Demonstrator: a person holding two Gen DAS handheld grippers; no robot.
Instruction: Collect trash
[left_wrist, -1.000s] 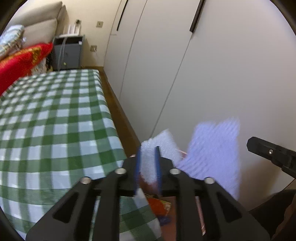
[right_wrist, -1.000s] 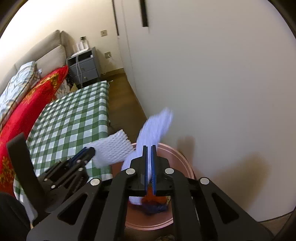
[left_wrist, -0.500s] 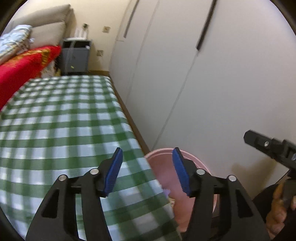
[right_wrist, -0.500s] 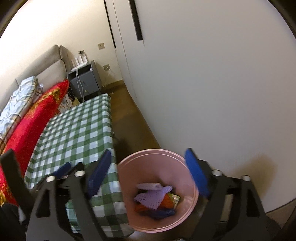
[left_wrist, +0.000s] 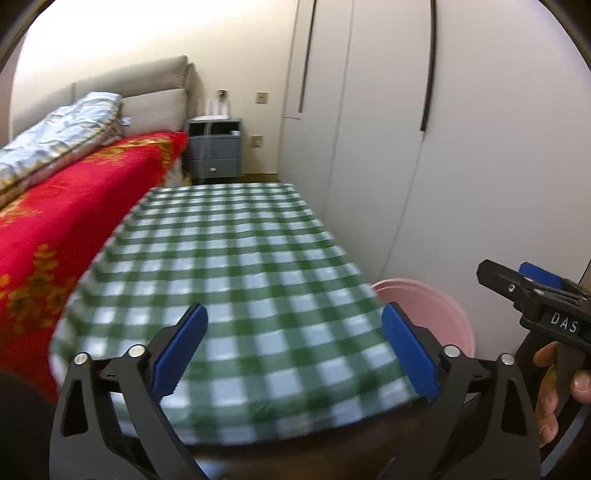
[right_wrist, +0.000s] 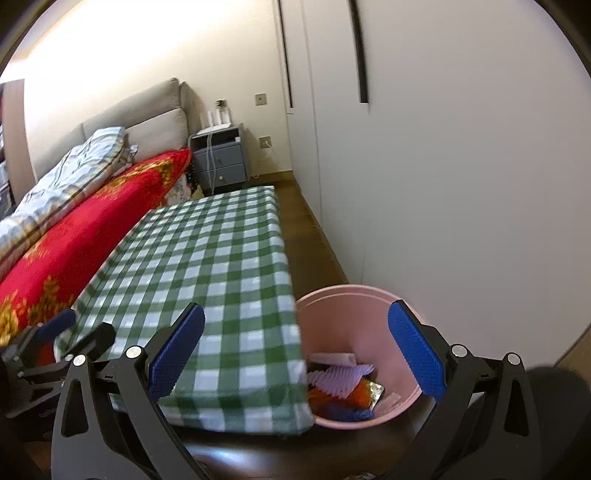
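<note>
A second ago each of my tongs pinched a foam sheet above the bin; now both have just been opening and stand spread wide with nothing between them. My left tongs hang over the near end of the table with its green check cloth, my right tongs over its near right corner. One pink bin stands on the floor just beside that corner. In it lie a white foam sheet, a purple one and some orange and blue wrappers.
</note>
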